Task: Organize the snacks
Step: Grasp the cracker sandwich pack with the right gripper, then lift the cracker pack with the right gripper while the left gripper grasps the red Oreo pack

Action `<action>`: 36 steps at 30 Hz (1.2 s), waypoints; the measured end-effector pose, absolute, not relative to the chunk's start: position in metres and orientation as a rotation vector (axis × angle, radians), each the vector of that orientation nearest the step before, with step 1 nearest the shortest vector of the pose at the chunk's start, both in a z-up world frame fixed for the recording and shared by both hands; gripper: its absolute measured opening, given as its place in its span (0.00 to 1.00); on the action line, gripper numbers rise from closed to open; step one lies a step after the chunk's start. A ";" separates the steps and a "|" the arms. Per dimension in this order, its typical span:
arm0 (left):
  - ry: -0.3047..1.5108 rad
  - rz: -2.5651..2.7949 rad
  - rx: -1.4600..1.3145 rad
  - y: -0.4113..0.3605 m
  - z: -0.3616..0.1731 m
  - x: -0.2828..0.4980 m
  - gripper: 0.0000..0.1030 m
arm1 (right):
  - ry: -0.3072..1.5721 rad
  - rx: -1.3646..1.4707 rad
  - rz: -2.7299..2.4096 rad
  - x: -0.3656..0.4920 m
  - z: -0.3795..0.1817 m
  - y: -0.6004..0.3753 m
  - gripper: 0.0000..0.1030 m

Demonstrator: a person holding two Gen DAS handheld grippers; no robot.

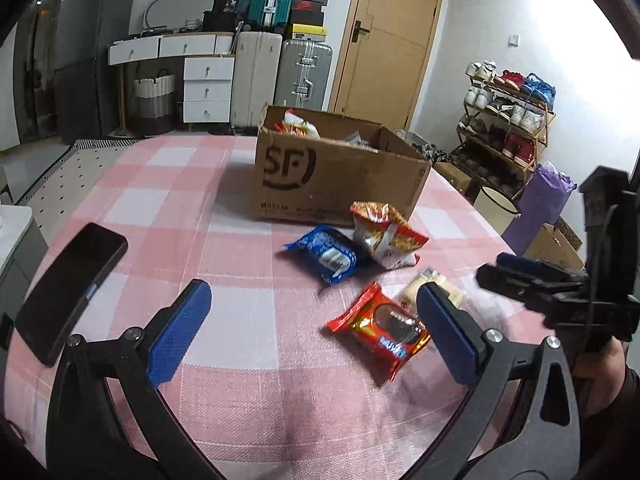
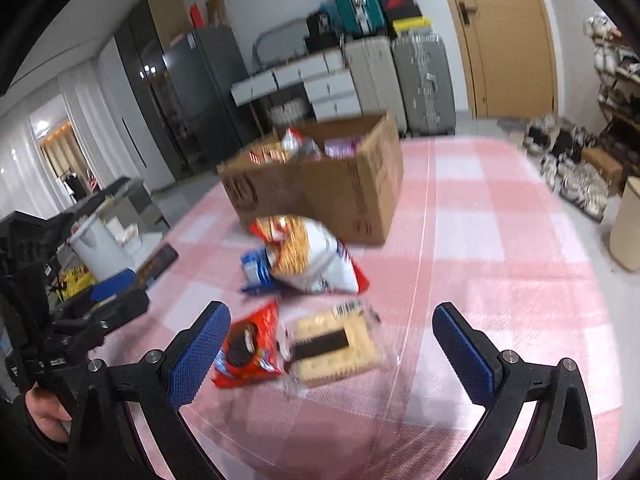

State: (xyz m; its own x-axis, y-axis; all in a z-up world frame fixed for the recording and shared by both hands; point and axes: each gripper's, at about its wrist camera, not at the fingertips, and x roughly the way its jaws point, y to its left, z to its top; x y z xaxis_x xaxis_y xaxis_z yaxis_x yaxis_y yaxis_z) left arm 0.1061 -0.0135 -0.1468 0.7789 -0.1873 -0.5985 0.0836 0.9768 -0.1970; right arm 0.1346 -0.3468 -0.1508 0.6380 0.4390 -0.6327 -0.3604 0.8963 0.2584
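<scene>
Both the left gripper (image 1: 312, 332) and right gripper (image 2: 332, 348) are hovering wide apart, holding nothing, over four snack packets near the brown cardboard box (image 1: 340, 176); bare pink checked tablecloth (image 2: 500, 240) is lying right.

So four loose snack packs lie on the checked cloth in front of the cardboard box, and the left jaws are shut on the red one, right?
Not quite. The left gripper is open and holds nothing; the left wrist view shows the red cookie pack lying free on the cloth. The four packs before the cardboard box are right.
</scene>
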 end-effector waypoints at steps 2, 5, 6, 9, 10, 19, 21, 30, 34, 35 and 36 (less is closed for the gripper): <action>0.671 -0.147 -0.161 -0.014 -0.154 0.109 1.00 | 0.789 0.097 0.456 0.139 -0.161 -0.341 1.00; 0.673 -0.146 -0.159 -0.015 -0.157 0.110 1.00 | 0.838 0.076 0.444 0.146 -0.177 -0.336 1.00; 0.671 -0.147 -0.161 -0.016 -0.157 0.110 1.00 | 0.848 0.074 0.440 0.148 -0.180 -0.335 1.00; 0.671 -0.149 -0.163 -0.016 -0.160 0.111 1.00 | 0.883 0.050 0.433 0.154 -0.189 -0.329 1.00; 0.673 -0.149 -0.166 -0.015 -0.161 0.112 1.00 | 0.893 0.031 0.427 0.158 -0.192 -0.326 1.00; 0.676 -0.144 -0.201 -0.007 -0.162 0.112 1.00 | 0.953 -0.093 0.394 0.171 -0.206 -0.306 0.99; 0.679 -0.145 -0.203 -0.008 -0.164 0.112 1.00 | 0.952 -0.140 0.386 0.169 -0.208 -0.300 0.99; 0.679 -0.134 -0.228 -0.003 -0.165 0.111 1.00 | 0.943 -0.231 0.410 0.166 -0.207 -0.286 0.69; 0.682 -0.132 -0.231 -0.002 -0.166 0.110 1.00 | 0.939 -0.182 0.419 0.165 -0.203 -0.294 0.62; 0.682 -0.131 -0.231 -0.002 -0.166 0.110 1.00 | 0.936 -0.173 0.423 0.164 -0.202 -0.295 0.62; 0.682 -0.131 -0.231 -0.002 -0.166 0.110 1.00 | 0.937 -0.160 0.428 0.164 -0.202 -0.297 0.62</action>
State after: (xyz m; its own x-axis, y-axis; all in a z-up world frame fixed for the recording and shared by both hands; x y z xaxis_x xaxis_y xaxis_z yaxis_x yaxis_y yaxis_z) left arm 0.1096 -0.0021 -0.1658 0.7695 -0.1948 -0.6083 0.0442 0.9663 -0.2536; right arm 0.1636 -0.2972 -0.2019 0.5162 0.2859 -0.8074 -0.4228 0.9049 0.0501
